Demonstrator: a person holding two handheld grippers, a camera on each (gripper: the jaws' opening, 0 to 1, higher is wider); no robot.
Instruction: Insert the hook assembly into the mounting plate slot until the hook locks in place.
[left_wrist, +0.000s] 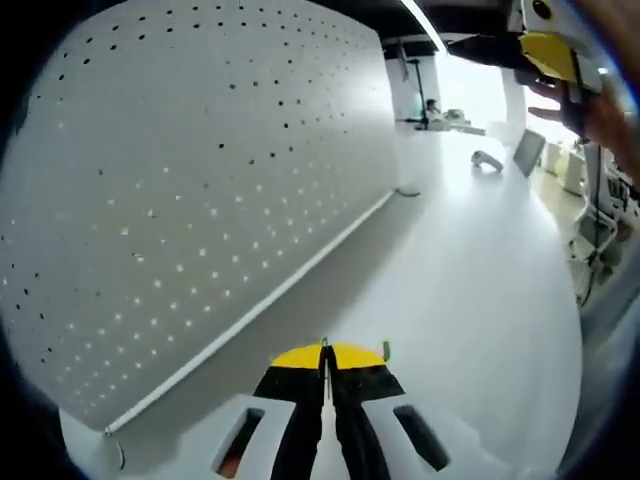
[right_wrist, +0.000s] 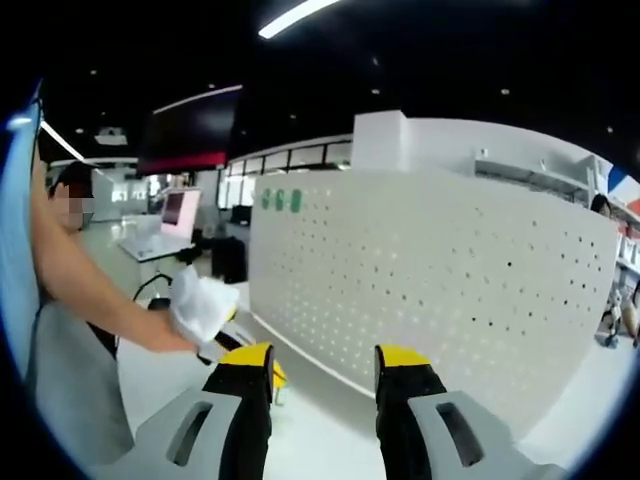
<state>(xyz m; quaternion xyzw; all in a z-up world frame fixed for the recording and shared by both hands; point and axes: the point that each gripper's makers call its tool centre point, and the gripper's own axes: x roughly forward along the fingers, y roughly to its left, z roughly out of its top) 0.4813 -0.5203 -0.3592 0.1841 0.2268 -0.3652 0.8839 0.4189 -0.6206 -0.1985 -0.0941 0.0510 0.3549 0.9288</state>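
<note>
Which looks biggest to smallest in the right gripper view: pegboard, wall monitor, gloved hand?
1. pegboard, clearly largest.
2. wall monitor.
3. gloved hand, smallest as seen; it sits nearer the camera than the monitor, so that order is apparent size only.

Place: open-plan office or lab
Evidence: long white worktable (left_wrist: 470, 290), white perforated pegboard panel (right_wrist: 440, 290), ceiling strip light (right_wrist: 297, 17) at 12 o'clock

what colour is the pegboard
White, dotted with rows of small holes; the pegboard shows best in the right gripper view.
</note>
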